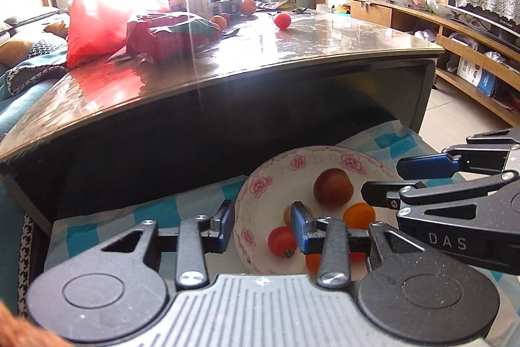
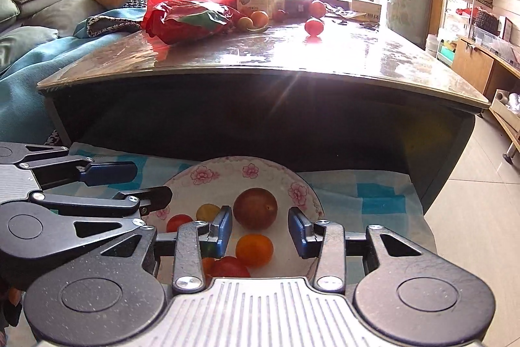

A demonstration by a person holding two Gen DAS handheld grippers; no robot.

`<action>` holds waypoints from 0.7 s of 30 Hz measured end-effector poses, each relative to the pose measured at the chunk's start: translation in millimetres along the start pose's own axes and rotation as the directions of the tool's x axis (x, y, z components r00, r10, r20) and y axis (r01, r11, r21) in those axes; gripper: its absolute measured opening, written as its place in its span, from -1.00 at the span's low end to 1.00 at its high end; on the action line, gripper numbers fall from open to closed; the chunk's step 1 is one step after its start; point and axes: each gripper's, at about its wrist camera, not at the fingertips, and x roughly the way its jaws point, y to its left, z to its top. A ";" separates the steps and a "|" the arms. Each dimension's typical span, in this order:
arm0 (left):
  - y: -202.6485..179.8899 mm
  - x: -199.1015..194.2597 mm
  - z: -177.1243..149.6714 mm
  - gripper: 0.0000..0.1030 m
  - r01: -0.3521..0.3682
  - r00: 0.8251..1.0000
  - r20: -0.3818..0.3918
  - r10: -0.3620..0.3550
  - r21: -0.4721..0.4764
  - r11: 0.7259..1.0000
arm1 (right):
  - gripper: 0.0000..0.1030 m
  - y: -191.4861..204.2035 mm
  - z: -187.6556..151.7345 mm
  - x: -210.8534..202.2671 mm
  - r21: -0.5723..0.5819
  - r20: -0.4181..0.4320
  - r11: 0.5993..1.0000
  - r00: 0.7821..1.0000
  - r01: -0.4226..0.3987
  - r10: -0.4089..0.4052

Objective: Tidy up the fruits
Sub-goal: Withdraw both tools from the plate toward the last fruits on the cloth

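A white floral plate [image 1: 260, 184] [image 2: 302, 187] sits on a blue checked cloth below the table's front edge. It holds a brown-red plum [image 1: 333, 187] [image 2: 255, 208], an orange tomato [image 1: 359, 214] [image 2: 254, 250], a red tomato [image 1: 281, 240] [image 2: 178, 221], a yellow one [image 2: 207, 211] and more small fruit. My left gripper [image 1: 262, 226] is open over the plate's left rim, empty. My right gripper [image 2: 260, 231] is open over the plate, empty, with the plum just ahead of its jaws. It also shows in the left wrist view [image 1: 390, 181].
A glossy table [image 1: 292, 54] [image 2: 260, 54] stands behind, with a red tomato [image 1: 282, 20] [image 2: 314, 26], more fruit, red plastic bags [image 1: 107, 21] [image 2: 188, 5] and boxes on it. A sofa with blankets is at left. Wooden shelving [image 1: 471, 47] is at right.
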 end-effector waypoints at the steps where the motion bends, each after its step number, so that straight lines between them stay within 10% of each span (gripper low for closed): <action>1: 0.2 -3.0 -2.0 -0.08 0.001 1.000 -0.003 -0.001 0.003 1.000 | -0.34 2.4 -0.2 -2.9 -0.006 0.000 1.000 1.000 -0.001 0.001; 21: 40.0 -41.7 -55.1 -0.07 0.003 0.993 -0.120 -0.013 -0.077 0.997 | -0.34 50.7 -60.6 -30.0 -0.054 -0.142 0.994 0.986 -0.091 0.083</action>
